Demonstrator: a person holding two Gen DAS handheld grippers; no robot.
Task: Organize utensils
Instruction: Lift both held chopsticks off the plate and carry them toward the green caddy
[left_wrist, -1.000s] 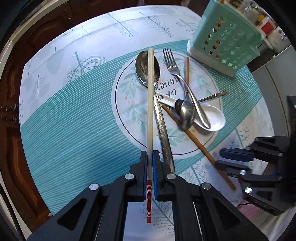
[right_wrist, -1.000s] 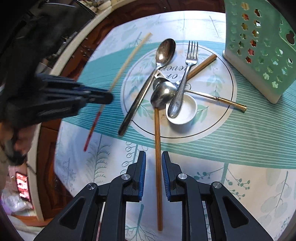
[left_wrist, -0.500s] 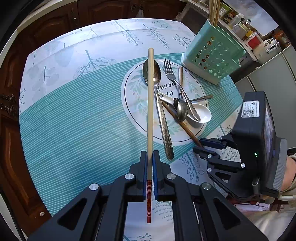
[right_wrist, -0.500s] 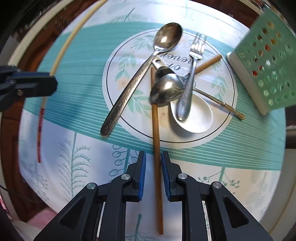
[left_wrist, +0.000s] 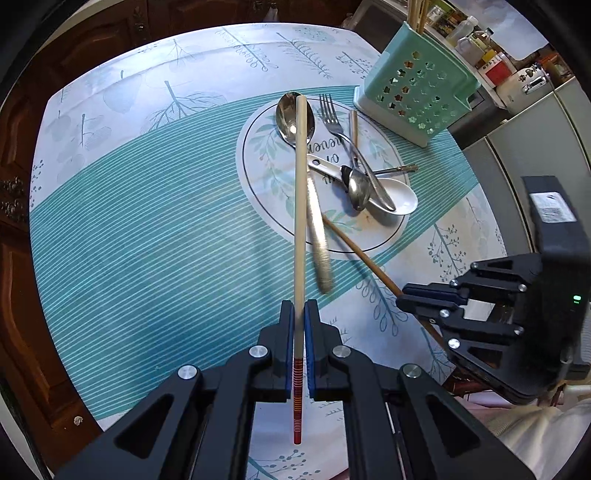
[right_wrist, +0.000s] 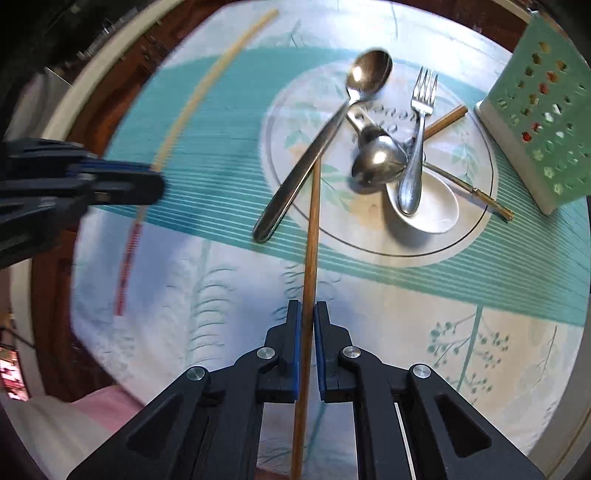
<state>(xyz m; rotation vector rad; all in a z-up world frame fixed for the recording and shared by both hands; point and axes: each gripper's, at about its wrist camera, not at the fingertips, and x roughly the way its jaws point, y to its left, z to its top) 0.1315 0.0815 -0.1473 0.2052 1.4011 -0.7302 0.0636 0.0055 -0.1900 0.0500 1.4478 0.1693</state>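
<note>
My left gripper (left_wrist: 299, 310) is shut on a pale chopstick (left_wrist: 300, 206) with a red-striped end, held above the table. My right gripper (right_wrist: 307, 314) is shut on a brown chopstick (right_wrist: 312, 229) whose far tip reaches the utensil pile. On the round placemat print (left_wrist: 266, 192) lie a large spoon (right_wrist: 321, 144), a fork (right_wrist: 417, 140), a smaller spoon (right_wrist: 376, 162), a white ceramic spoon (right_wrist: 432, 206), another brown chopstick (right_wrist: 447, 118) and a thin gold-tipped utensil (right_wrist: 480, 195). A mint perforated utensil holder (left_wrist: 417, 99) stands at the back right, with chopsticks in it.
The tablecloth (left_wrist: 155, 206) is teal and white with leaf prints. Dark wooden cabinets (left_wrist: 14, 229) lie beyond the table's left edge. Jars and bottles (left_wrist: 487, 55) stand behind the holder. The right gripper shows in the left view (left_wrist: 424, 299).
The brown chopstick has shifted with my right gripper, its far tip drawn out from under the smaller spoon. My left gripper rose, then came down again, still holding the pale chopstick.
</note>
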